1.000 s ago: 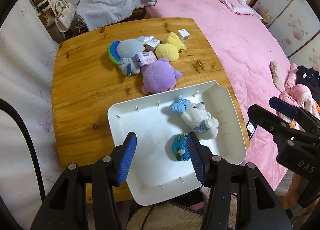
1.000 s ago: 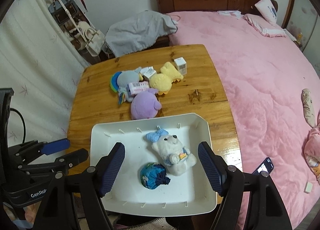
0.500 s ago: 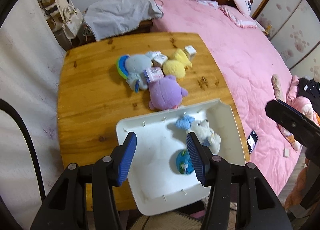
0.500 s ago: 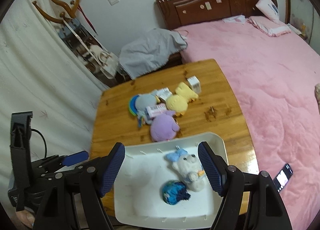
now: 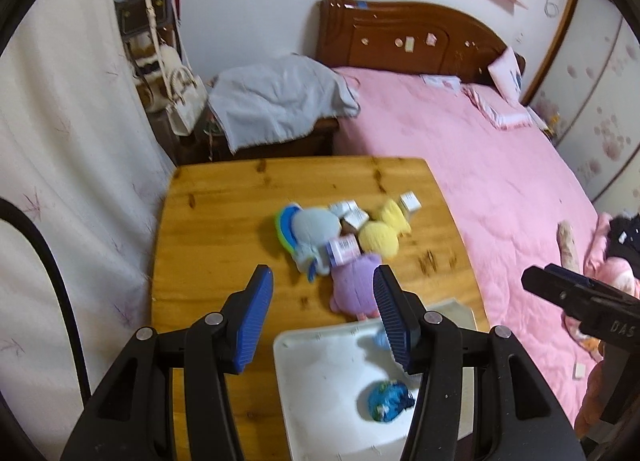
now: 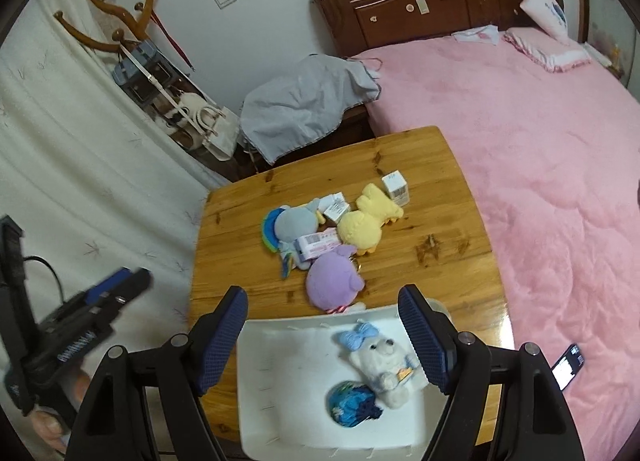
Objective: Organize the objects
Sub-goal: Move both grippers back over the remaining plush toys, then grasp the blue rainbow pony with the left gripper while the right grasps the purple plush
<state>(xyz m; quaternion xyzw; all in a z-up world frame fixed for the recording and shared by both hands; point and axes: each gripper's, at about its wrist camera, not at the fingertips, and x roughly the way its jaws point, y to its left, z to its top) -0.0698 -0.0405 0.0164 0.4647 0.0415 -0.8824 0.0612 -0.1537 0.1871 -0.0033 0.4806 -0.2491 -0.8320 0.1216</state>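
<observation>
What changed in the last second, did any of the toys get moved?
No toy moved. Both grippers, left gripper and right gripper, pulled up and back with jaws open and empty. The white teddy bear and blue ball stayed in the white plastic tray; the purple plush stayed on the wooden table.

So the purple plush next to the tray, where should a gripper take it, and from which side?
Probably across the round body of the purple plush, coming down from above. It lies flat on the table, its near end touching the white tray and a labelled box at its far end, so the left and right flanks look freest.
</observation>
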